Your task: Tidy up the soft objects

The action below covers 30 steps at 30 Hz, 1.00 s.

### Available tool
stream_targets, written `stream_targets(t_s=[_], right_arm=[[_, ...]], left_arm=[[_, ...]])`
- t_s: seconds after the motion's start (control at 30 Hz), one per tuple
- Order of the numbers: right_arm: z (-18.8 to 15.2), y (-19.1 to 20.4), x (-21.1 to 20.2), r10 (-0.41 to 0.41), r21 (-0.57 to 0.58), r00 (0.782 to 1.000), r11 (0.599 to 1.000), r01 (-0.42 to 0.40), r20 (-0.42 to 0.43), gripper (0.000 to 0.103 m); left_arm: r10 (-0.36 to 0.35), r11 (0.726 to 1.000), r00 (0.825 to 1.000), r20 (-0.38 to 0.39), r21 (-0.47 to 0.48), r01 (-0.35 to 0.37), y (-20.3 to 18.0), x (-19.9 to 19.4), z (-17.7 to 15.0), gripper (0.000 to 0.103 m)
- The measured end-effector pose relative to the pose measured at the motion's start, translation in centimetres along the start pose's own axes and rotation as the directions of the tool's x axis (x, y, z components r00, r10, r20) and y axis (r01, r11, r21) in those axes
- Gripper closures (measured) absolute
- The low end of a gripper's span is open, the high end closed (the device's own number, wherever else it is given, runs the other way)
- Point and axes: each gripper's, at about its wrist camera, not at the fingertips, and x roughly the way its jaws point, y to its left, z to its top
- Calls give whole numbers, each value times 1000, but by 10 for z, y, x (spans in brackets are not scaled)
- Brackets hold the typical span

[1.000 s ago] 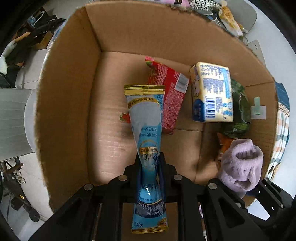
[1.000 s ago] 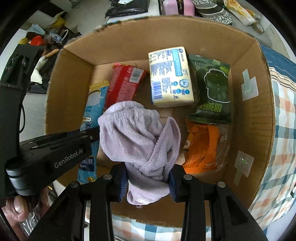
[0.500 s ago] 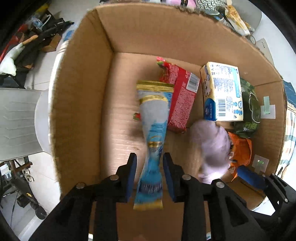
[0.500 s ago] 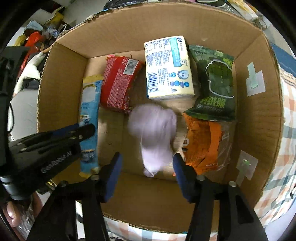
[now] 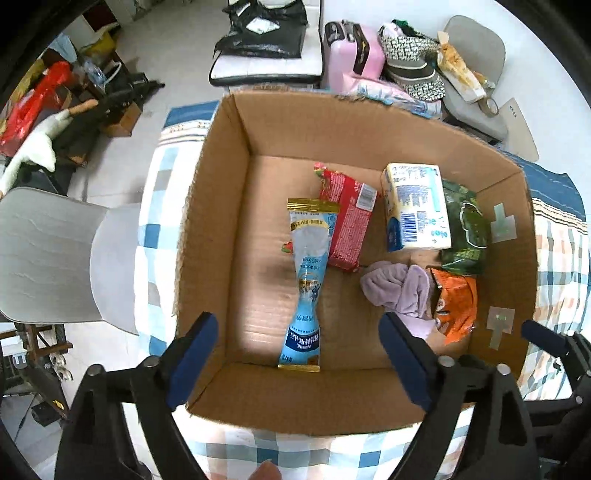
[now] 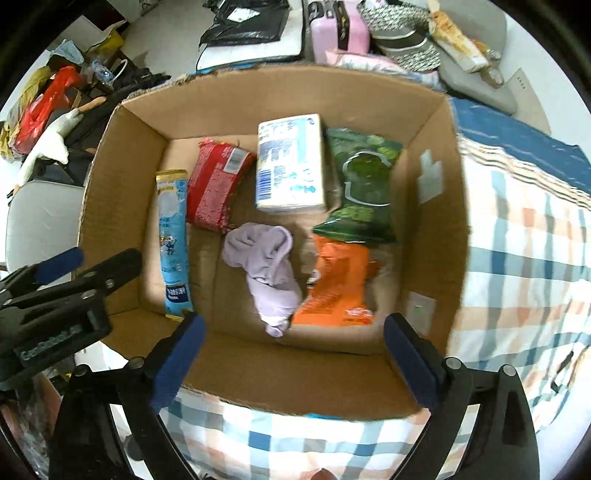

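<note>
An open cardboard box (image 5: 218,206) (image 6: 122,177) rests on a checked cloth. Inside lie a blue pouch (image 5: 308,280) (image 6: 171,240), a red packet (image 5: 347,218) (image 6: 214,188), a cream tissue pack (image 5: 415,206) (image 6: 290,164), a green bag (image 5: 467,229) (image 6: 364,184), an orange bag (image 5: 454,302) (image 6: 340,284) and a lilac cloth (image 5: 397,288) (image 6: 267,266). My left gripper (image 5: 295,362) is open and empty above the box's near wall. My right gripper (image 6: 291,362) is open and empty above the near wall too.
The checked cloth (image 6: 517,258) spreads around the box. A grey chair (image 5: 48,254) stands to the left. Behind the box are a pink case (image 5: 351,55), a black bag (image 5: 266,33), hats and clutter on the floor at far left.
Both grippers opened and let go: the blue pouch and the lilac cloth dropped into the box. Both grippers then drew back and up, out of the box.
</note>
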Motion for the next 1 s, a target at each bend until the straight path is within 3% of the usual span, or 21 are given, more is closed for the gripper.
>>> stream_targets(t_s=[0.1, 0.6, 0.8, 1.0], right_arm=[[-7, -4, -14, -30, 7, 999, 1000, 30, 27, 1], [-22, -21, -36, -66, 44, 995, 997, 63, 78, 0], [-37, -24, -56, -74, 38, 990, 997, 70, 120, 0], [-70, -24, -102, -59, 33, 976, 998, 54, 208, 0]], left_arm=[[11, 1000, 1000, 26, 9, -11, 6, -4, -1, 4], [32, 999, 994, 107, 5, -33, -3, -36, -13, 3], [48, 999, 984, 169, 0, -49, -8, -63, -31, 3], [41, 999, 966, 256, -12, -39, -12, -108, -60, 3]])
